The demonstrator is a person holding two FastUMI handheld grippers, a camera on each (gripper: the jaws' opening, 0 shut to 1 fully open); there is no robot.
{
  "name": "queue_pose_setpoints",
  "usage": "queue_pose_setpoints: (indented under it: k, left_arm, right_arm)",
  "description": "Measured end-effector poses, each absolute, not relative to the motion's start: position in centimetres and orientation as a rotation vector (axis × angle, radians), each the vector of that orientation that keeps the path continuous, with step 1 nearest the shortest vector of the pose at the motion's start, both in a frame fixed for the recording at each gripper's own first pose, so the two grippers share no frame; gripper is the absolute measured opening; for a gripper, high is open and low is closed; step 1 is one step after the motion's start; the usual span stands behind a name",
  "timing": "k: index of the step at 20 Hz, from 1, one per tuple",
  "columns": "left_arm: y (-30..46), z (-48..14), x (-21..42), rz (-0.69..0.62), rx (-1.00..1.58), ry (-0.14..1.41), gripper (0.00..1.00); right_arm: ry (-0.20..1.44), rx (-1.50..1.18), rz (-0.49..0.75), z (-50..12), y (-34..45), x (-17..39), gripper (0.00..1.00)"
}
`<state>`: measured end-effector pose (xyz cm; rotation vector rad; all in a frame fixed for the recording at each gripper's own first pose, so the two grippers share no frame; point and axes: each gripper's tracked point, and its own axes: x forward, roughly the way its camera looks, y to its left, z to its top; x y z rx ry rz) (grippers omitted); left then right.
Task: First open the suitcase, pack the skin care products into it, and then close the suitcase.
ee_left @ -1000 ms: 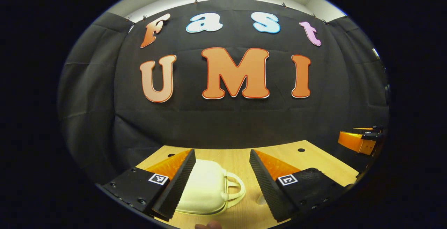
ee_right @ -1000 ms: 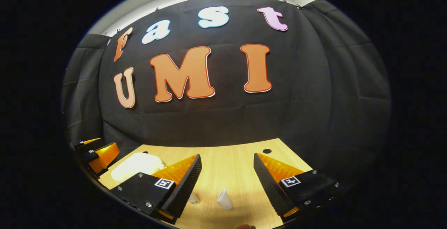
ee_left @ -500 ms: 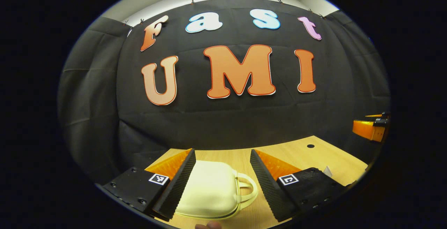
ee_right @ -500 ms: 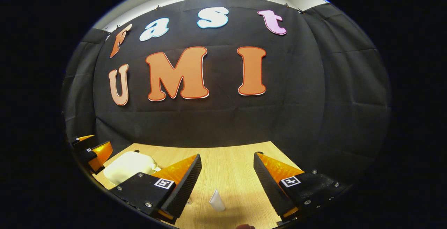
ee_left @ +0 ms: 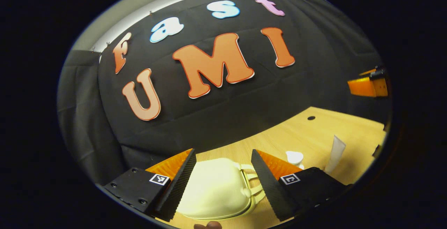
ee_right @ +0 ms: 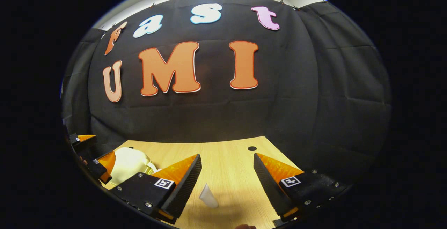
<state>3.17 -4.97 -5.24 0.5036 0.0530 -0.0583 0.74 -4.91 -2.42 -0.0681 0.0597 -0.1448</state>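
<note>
Right now my left gripper (ee_left: pixel 223 168) gapes wide over the cream suitcase (ee_left: pixel 213 190), gripping nothing. My right gripper (ee_right: pixel 227 173) stands equally wide above the white tube (ee_right: pixel 208 197) on the tabletop (ee_right: pixel 227 155)

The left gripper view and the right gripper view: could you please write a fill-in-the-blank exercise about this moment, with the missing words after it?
1. The cream suitcase lies on the table with its lid ____.
2. In the left gripper view, the suitcase sits between the fingers of the ____ gripper.
3. The white tube stands on the table, in front of the right gripper, whose jaws are ____.
4. The table top is made of light ____.

Missing words: closed; left; open; wood
</note>
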Motion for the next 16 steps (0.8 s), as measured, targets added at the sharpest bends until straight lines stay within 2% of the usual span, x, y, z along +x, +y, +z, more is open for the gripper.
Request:
queue_pose_setpoints:
  k: [10,16]
  left_arm:
    - [-8.1,-15.7,3.7,-0.196,0.892,0.2,0.99]
    - [-6.8,-19.6,6.4,-0.157,1.085,0.261,0.99]
  right_arm:
    - [0.136,-0.027,-0.257,-5.4,-10.1,-1.4,0.95]
    - [0.172,-0.014,-0.305,-6.8,-12.3,-2.8,0.95]
